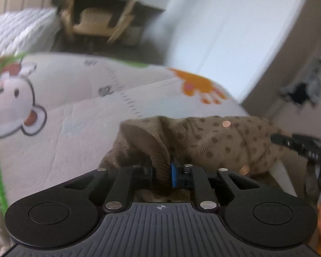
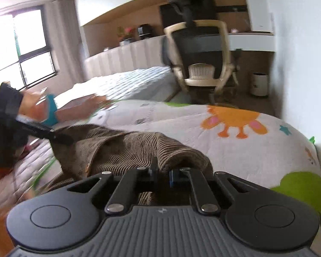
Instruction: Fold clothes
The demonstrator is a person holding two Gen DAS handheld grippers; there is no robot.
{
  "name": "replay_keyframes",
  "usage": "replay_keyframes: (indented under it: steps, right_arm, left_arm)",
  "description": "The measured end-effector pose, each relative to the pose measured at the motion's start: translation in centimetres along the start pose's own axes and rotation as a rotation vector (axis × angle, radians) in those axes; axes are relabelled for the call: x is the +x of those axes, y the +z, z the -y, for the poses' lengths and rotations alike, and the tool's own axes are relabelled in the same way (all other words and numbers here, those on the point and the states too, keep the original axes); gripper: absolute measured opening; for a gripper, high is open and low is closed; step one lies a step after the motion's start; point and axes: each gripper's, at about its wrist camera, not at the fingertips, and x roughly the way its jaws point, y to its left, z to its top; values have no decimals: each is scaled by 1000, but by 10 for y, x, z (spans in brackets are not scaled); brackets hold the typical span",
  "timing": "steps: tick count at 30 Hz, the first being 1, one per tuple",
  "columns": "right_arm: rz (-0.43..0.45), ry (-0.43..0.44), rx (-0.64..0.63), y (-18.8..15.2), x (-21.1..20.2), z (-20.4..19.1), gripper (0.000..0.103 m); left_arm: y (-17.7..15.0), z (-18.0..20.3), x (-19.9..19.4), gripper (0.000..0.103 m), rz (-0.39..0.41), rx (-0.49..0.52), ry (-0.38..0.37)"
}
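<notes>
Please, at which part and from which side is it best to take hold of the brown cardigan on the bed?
Probably its folded ribbed edges: each claw, left and right, already pinches a ridge of the brown cardigan, coming from the near side. These raised folds stand off the quilt.

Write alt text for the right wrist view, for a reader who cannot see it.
The right gripper is shut on a fold of a brown ribbed garment lying on a cartoon-print bedspread. At left, the left gripper reaches the same garment. A desk chair stands behind.
</notes>
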Motion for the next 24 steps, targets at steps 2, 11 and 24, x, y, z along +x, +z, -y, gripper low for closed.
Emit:
replay_keyframes:
  steps: [2, 11, 24]
  right_arm:
    - [-30, 27, -14, -12, -15, -6, 9]
    - [-135, 32, 225, -63, -17, 40, 53]
    - [-206, 311, 754, -23, 96, 108, 75]
  left_arm:
    - [-14, 13, -23, 17, -7, 57, -17]
    - [-65, 9, -16, 62, -169, 63, -86]
    - [-14, -44, 55, 95, -130, -259, -287]
